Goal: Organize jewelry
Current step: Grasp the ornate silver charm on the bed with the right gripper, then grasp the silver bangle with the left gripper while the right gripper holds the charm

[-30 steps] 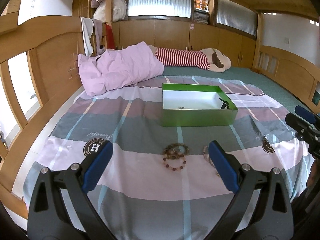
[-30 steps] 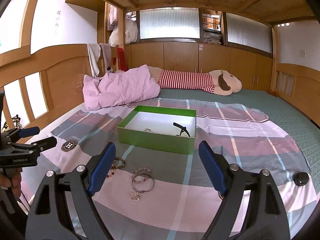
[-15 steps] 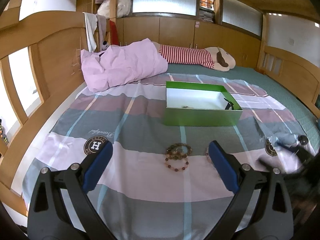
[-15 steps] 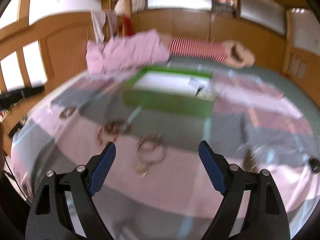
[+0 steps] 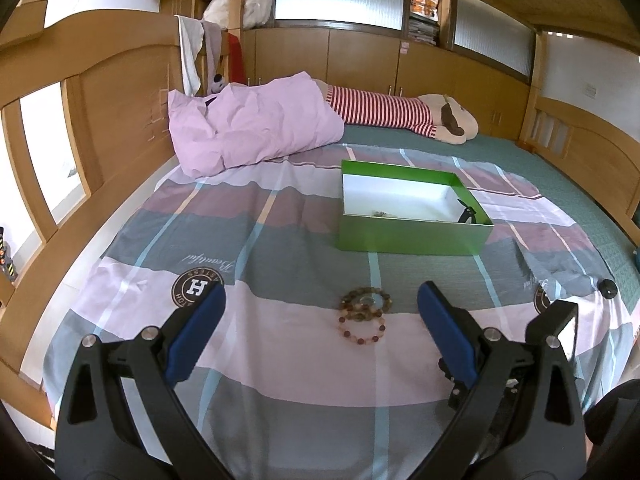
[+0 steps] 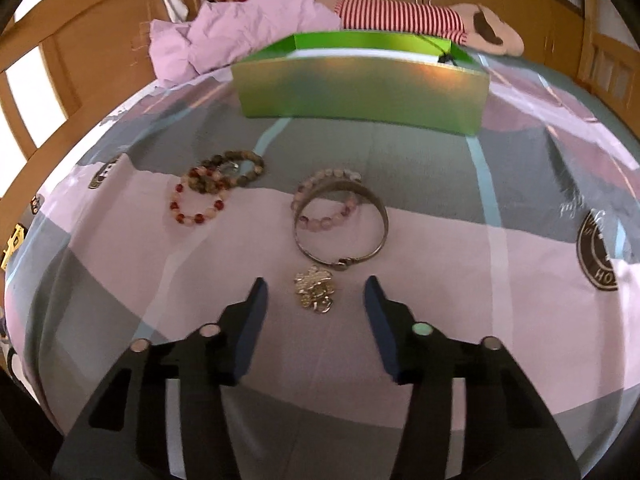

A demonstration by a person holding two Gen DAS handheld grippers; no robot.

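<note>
Jewelry lies on a striped bedspread. In the right wrist view a small gold brooch (image 6: 316, 294) sits between the tips of my right gripper (image 6: 316, 292), whose jaws are closing; the pads do not touch it. Just beyond lie a metal bangle (image 6: 342, 220) over a pale pink bead bracelet (image 6: 326, 200), and to the left a red-and-pink bead bracelet (image 6: 196, 202) and a brown bead bracelet (image 6: 236, 168). A green box (image 6: 360, 88) stands farther back. My left gripper (image 5: 320, 316) hangs open above the beaded bracelets (image 5: 364, 314); the green box (image 5: 412, 236) holds small items.
A pink duvet (image 5: 248, 128) and a striped plush toy (image 5: 400, 114) lie at the head of the bed. Wooden rails (image 5: 80, 128) line the left side. A small black round object (image 5: 608, 286) rests on the bedspread at the right.
My right gripper has dropped and tilted down toward the jewelry, and its jaws have narrowed around the gold brooch. The left gripper has hardly moved.
</note>
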